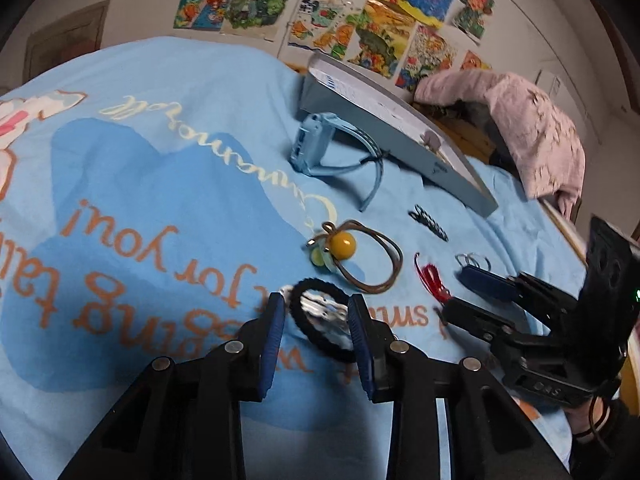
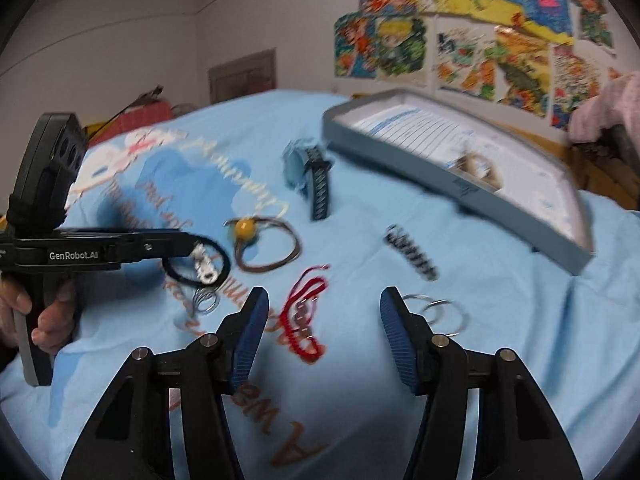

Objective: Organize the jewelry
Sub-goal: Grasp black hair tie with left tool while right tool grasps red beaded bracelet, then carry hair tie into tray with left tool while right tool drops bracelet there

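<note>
Bedroom setup, with a light blue blanket [image 1: 168, 184] printed in orange lettering covering the bed and a wall of colourful drawings [image 1: 360, 20] behind it. Left gripper [image 1: 316, 320] is pinching a black hair tie [image 1: 320, 324] with a silvery charm on it; the blue fingers [image 1: 276, 336] are sitting tight on either side of the loop, and in the right wrist view it's hanging off the tip, lifted above the blanket. Right gripper [image 2: 324, 328] is hovering wide open over a red cord bracelet [image 2: 304, 316], which is lying flat between the two fingers, not touched. Just right of it, silver rings [image 2: 440, 312] are lying beside the right finger. Further back a brown cord hair tie with a yellow ball [image 2: 264, 244] is lying on the blanket, a small black hair clip [image 2: 412, 252] is off to the right, and a light blue watch [image 2: 308, 172] is sitting near a grey lid-like tray [image 2: 460, 188] that's tilted, with printed paper inside. A pink garment [image 1: 532, 128] is piled at the far side. Right view is pretty blurry.
</note>
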Demonstrator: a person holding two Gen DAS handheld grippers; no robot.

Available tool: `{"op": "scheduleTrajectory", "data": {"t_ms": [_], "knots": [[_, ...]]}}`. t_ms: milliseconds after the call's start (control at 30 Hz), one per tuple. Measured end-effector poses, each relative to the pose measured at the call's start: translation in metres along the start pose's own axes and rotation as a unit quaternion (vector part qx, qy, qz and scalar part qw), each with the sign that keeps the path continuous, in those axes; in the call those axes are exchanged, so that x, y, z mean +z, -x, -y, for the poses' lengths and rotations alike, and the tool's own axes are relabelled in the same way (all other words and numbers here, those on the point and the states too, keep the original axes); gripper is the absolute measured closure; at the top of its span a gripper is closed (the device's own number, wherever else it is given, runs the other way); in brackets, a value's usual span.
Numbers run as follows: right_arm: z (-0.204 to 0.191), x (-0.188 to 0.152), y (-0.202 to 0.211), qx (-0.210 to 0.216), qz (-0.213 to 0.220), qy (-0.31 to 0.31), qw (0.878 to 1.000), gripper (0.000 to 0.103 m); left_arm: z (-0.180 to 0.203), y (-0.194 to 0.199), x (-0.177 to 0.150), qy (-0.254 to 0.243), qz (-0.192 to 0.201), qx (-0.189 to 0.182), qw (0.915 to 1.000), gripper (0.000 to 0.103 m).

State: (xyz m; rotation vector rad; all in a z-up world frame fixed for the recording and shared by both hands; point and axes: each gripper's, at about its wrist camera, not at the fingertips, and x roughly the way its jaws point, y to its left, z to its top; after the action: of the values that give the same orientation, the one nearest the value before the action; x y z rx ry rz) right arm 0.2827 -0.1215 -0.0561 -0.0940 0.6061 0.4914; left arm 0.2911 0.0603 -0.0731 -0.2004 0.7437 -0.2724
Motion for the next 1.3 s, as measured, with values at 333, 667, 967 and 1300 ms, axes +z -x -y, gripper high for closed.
{"op": "scheduleTrajectory", "data": {"t_ms": [333, 667, 967, 1300], "knots": [[0.0, -0.01, -0.011, 0.02, -0.032, -0.007, 0.999, 0.065, 0.0, 0.003, -0.008, 0.001, 0.006, -0.001, 1.0, 0.097], [0.004, -0.013, -0.013, 0.034, -0.04, -0.019, 0.998, 0.091, 0.024, 0.009, -0.007, -0.053, 0.035, -0.048, 0.9969, 0.098], [0.015, -0.013, 0.007, 0.049, 0.006, -0.046, 0.998, 0.094, 0.061, 0.032, 0.011, -0.087, 0.07, -0.047, 0.9926, 0.098], [0.052, 0.006, 0.053, 0.018, 0.088, -0.096, 0.991, 0.094, 0.11, 0.031, 0.046, -0.093, 0.061, -0.018, 0.9937, 0.098]]}}
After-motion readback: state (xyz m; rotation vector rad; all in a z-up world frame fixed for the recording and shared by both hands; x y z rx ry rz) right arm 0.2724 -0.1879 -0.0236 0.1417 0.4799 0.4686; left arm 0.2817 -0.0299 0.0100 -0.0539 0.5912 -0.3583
